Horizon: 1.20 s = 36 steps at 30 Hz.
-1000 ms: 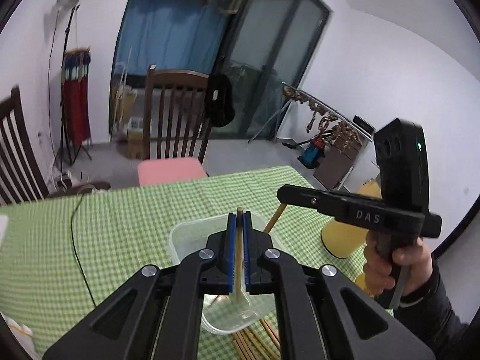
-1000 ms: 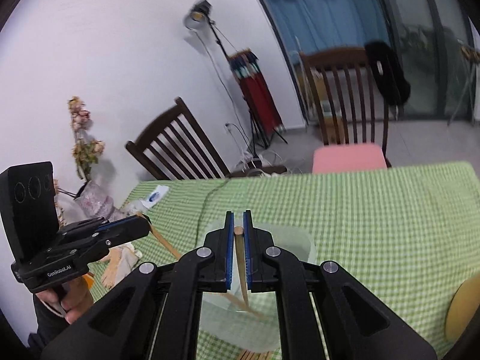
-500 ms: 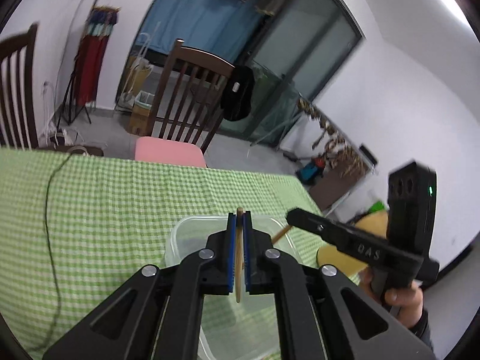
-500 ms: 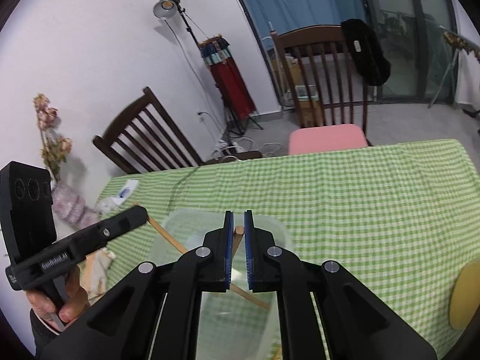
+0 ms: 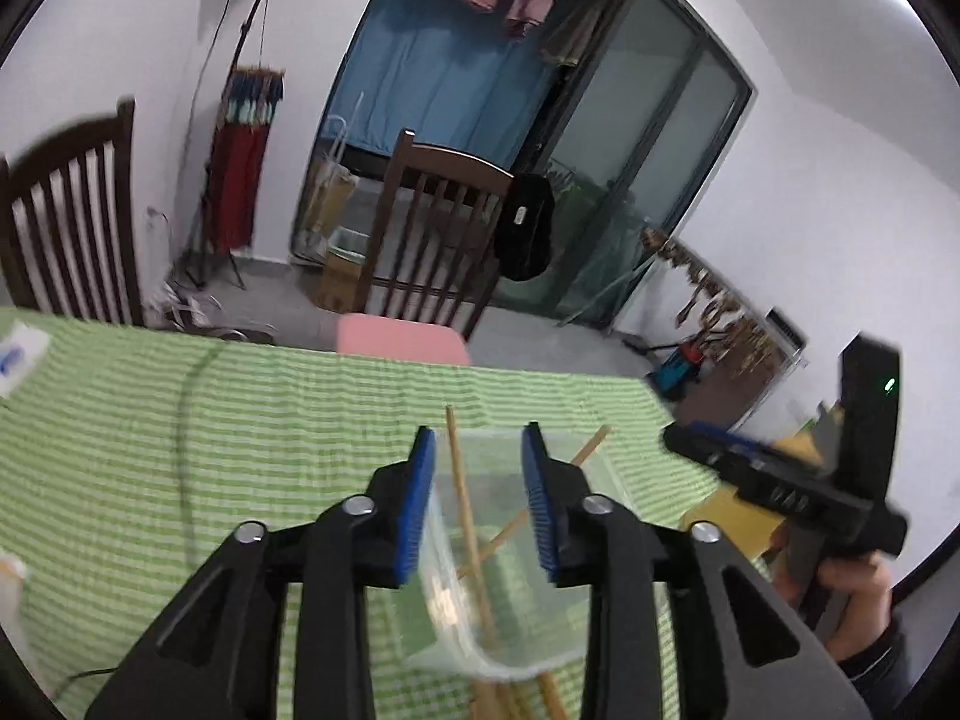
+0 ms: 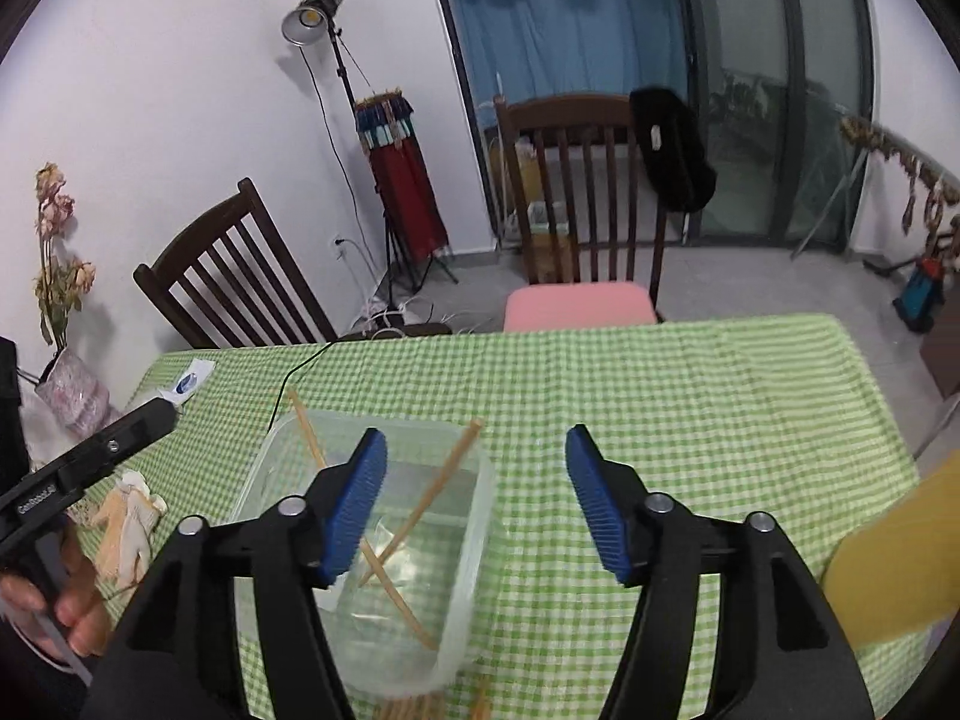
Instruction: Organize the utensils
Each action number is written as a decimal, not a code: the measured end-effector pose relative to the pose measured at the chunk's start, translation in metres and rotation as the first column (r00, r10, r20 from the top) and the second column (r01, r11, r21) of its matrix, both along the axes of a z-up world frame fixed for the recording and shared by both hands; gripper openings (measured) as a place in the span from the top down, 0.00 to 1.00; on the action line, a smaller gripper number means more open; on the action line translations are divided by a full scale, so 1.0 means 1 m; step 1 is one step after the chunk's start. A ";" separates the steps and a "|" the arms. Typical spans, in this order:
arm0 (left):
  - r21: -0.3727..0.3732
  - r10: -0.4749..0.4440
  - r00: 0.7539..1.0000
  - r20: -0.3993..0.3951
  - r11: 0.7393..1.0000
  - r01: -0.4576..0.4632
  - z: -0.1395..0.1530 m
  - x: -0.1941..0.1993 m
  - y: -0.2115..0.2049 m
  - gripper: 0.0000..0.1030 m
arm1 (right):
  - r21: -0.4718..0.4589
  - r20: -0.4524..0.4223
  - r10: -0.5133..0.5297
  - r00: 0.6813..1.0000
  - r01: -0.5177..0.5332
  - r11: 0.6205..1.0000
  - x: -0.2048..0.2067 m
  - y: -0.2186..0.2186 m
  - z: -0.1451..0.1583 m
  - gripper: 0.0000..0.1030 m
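Two wooden chopsticks [image 6: 441, 483] are seen crossed inside one clear plastic container [image 6: 474, 546], two dark wooden chairs [image 6: 591, 192] are counted at one checked table [image 6: 690, 396], with one lamp stand [image 6: 312, 15] behind.

Black grippers [image 5: 477, 510], blue ribbed jaws, silver screws.

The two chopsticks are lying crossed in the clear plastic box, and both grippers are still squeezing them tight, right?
Not quite. The two chopsticks do lie crossed in the clear plastic box, but both grippers have just opened. The right wrist view shows the right gripper gaping, and the left gripper has let go too.
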<state>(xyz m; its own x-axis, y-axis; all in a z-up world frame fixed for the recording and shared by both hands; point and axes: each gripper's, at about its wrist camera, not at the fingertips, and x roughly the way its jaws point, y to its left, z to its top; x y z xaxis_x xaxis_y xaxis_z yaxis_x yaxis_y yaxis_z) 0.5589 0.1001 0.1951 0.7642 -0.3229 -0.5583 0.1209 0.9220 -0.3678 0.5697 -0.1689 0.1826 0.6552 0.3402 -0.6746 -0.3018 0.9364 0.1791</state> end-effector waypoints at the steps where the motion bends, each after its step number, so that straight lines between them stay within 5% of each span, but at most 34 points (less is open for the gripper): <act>1: 0.024 0.002 1.000 0.007 1.000 -0.003 0.003 -0.008 0.001 0.59 | -0.020 0.020 -0.007 1.000 0.008 1.000 -0.006 -0.003 0.004 0.37; 9: 0.265 0.035 0.990 0.137 0.962 -0.071 0.029 -0.088 0.002 0.37 | -0.123 0.169 -0.076 0.983 0.098 0.988 -0.068 -0.041 0.028 0.25; 18: 0.327 0.084 0.961 0.264 0.929 -0.171 0.046 -0.170 0.010 0.08 | -0.178 0.328 -0.067 0.942 0.132 0.975 -0.148 -0.047 0.051 0.12; 29: 0.351 0.082 0.932 0.353 0.912 -0.213 0.046 -0.255 -0.006 0.07 | -0.183 0.448 -0.065 0.892 0.163 0.970 -0.230 -0.039 0.042 0.08; 36: 0.338 0.118 0.910 0.397 0.903 -0.265 0.002 -0.323 -0.013 0.07 | -0.094 0.456 -0.097 0.885 0.155 0.983 -0.273 -0.049 0.010 0.08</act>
